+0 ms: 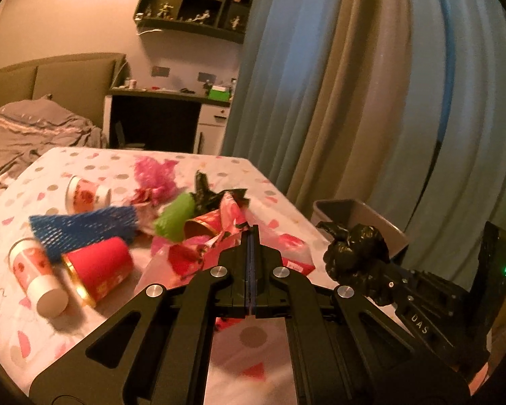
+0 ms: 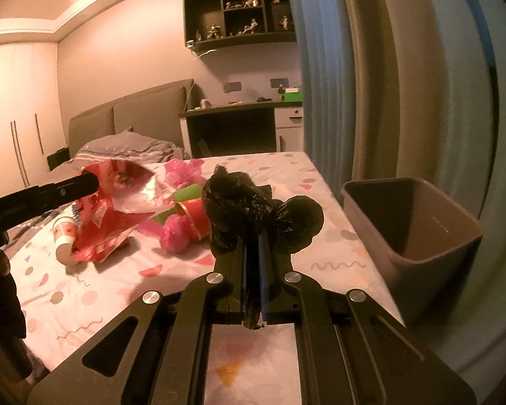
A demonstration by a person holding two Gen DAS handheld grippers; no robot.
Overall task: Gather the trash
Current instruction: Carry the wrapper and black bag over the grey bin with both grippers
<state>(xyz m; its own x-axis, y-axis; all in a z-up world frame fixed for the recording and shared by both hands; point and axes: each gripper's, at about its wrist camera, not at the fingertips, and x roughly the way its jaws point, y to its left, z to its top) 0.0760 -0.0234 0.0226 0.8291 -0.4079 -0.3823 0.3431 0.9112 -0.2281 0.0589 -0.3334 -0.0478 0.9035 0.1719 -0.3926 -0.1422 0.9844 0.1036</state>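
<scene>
Nearest: right gripper [image 2: 253, 236], jaws closed on a crumpled black plastic bag [image 2: 249, 202]; left gripper [image 1: 250, 236], jaws pressed fully together, pinching the edge of a red foil wrapper [image 2: 118, 199], raised off the dotted tablecloth [image 2: 84, 290]. Beyond: paper cups [image 1: 37, 273], blue foam netting [image 1: 84, 233], pink scraps. Far right: grey bin [image 2: 421, 236], apparently empty; advisable to carry each item clear over its rim before releasing.

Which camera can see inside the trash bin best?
The right wrist view: the bin stands beside the table, its open top and dark inside walls in plain sight. In the left wrist view only a corner of the bin shows, behind the black bag in the right gripper.
</scene>
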